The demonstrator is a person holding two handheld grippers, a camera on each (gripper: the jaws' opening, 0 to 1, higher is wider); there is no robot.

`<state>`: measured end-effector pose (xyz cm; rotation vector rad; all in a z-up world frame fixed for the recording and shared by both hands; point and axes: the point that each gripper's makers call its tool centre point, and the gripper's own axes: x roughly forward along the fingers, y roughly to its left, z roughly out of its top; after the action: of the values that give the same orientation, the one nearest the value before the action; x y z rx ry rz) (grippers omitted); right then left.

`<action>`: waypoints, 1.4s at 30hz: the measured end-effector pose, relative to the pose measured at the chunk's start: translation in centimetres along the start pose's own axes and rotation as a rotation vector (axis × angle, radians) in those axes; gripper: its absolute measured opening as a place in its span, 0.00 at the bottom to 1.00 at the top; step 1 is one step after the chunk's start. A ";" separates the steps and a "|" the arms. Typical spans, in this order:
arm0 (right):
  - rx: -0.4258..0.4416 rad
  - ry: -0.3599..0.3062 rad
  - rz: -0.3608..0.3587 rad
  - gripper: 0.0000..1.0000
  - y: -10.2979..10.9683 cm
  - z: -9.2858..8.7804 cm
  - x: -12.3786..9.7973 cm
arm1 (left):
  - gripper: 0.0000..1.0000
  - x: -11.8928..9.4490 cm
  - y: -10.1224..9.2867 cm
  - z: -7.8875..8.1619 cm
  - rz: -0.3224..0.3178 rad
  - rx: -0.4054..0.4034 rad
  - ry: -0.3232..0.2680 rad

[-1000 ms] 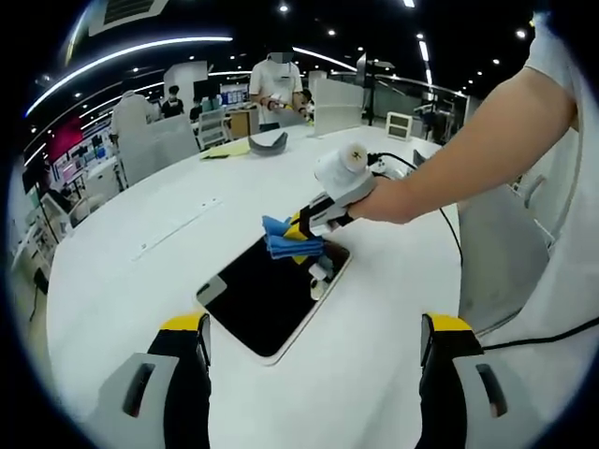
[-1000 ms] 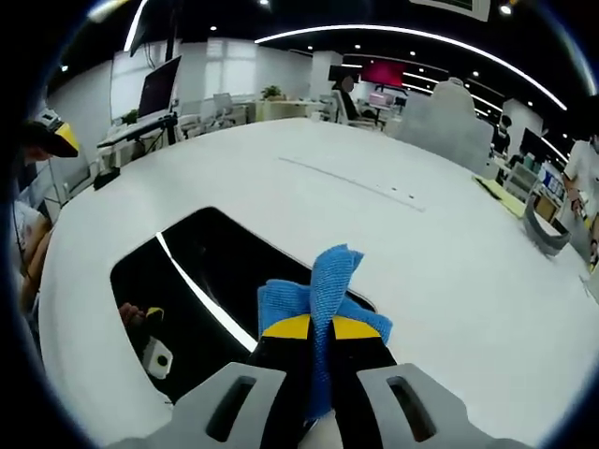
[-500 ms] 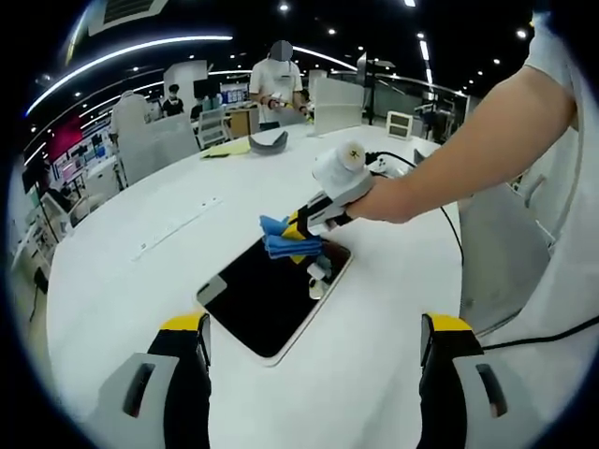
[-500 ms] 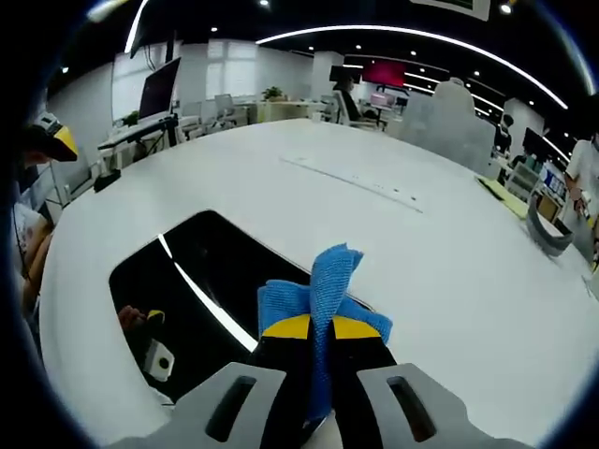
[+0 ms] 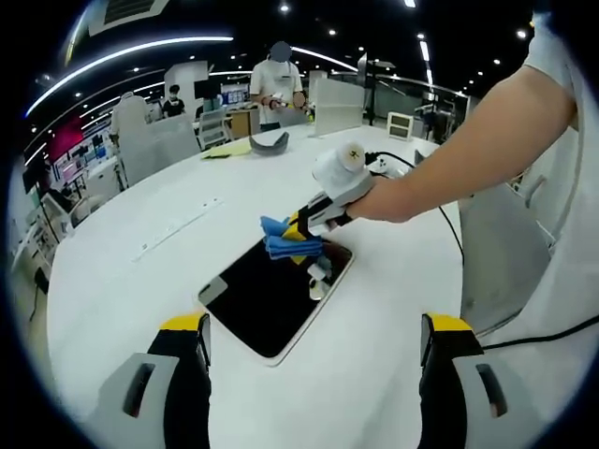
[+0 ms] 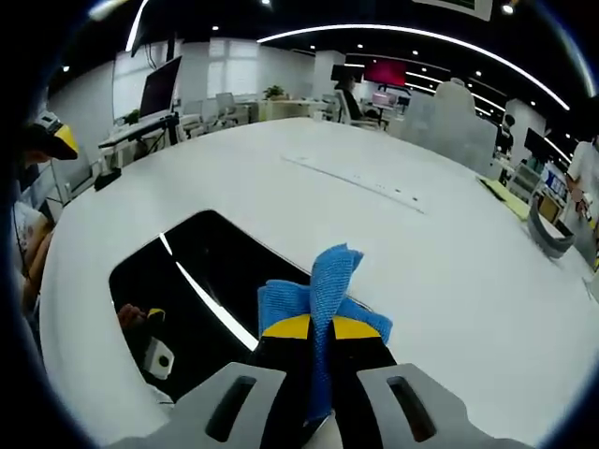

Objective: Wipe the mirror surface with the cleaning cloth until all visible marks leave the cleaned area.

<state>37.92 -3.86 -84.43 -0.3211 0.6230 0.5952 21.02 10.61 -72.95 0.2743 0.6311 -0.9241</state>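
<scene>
While I hold both claws over the white worktop (image 5: 140, 281), several items stand beyond the work area: a yellow sheet (image 5: 227, 149) and a grey curved object (image 5: 270, 142) at the far edge, partition panels (image 5: 337, 105), and a person (image 5: 278, 82) standing behind them. A black cable (image 5: 449, 220) runs across the worktop near my right forearm (image 5: 487, 150). Nothing lies between my claws and the mirror.

The mirror (image 5: 271, 295) lies flat on the worktop, a dark rectangular pane with a pale border, reflecting a bright ceiling light strip. My right claw (image 6: 321, 327) is clenched on the blue cleaning cloth (image 6: 323, 285), which rests at the far edge of the mirror (image 6: 201, 281) and bunches up above the yellow claw tips. My left claw (image 5: 314, 337) is released, jaws wide apart, hovering short of the mirror's near end.

Marks on the glass are hard to make out against the reflections. The reflection of my right claw covers part of the pane.
</scene>
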 end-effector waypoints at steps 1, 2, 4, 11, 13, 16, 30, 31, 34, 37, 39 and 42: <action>-0.002 0.002 0.000 0.02 0.0 0.0 0.1 | 0.93 0.0 0.0 0.0 0.001 0.000 0.001; -0.005 0.004 0.000 0.02 0.0 0.1 0.1 | 0.93 0.0 0.1 0.0 0.002 0.000 0.000; -0.002 0.006 0.000 0.02 0.0 0.2 0.3 | 0.93 0.0 0.2 0.0 0.005 -0.002 -0.003; -0.008 0.010 0.009 0.02 0.3 0.6 0.8 | 0.93 -0.1 0.5 0.0 0.009 -0.008 -0.007; -0.008 0.008 0.010 0.02 0.4 0.7 0.9 | 0.93 -0.2 0.5 0.0 0.011 -0.009 -0.007; -0.012 0.003 0.016 0.02 0.7 0.9 1.0 | 0.93 -0.2 0.5 -0.1 0.010 -0.010 -0.007; -0.010 0.000 0.036 0.02 1.2 1.0 1.1 | 0.93 -0.4 0.8 -0.2 0.017 -0.017 -0.008; -0.011 0.000 0.037 0.02 1.2 1.0 1.1 | 0.93 -0.4 0.8 -0.2 0.017 -0.016 -0.008; -0.028 -0.001 0.044 0.02 1.5 1.0 1.1 | 0.93 -0.4 0.8 -0.3 0.017 -0.015 -0.006; -0.031 0.000 0.049 0.02 1.8 1.0 1.0 | 0.93 -0.6 0.8 -0.2 0.019 -0.016 -0.011; -0.033 -0.001 0.055 0.02 2.0 0.9 0.9 | 0.93 -0.6 0.8 -0.2 0.021 -0.016 -0.011; -0.033 0.000 0.064 0.02 2.4 0.9 0.7 | 0.93 -0.8 0.7 -0.1 0.024 -0.014 -0.013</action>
<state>37.36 -1.27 -84.45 -0.3332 0.6257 0.6677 21.18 11.57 -72.62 0.2632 0.6211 -0.8978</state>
